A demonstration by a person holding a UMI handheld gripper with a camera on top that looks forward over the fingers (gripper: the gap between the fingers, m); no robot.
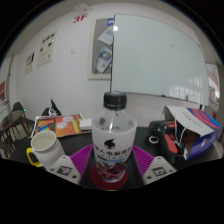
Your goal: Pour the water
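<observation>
Gripper view: a clear bottle (113, 140) with a black cap stands upright between the 2 pink pads (85, 160), both fingers clenched on it. A white mug (45, 149) sits on the table (160, 132) just beside it.

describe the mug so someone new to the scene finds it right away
Start at the desk below the whiteboard and find the clear water bottle with a black cap, standing between the claw fingers. The mug sits just beside that bottle, on the side away from the blue carton. It is the only cream, handled cup there, shorter than the bottle.
</observation>
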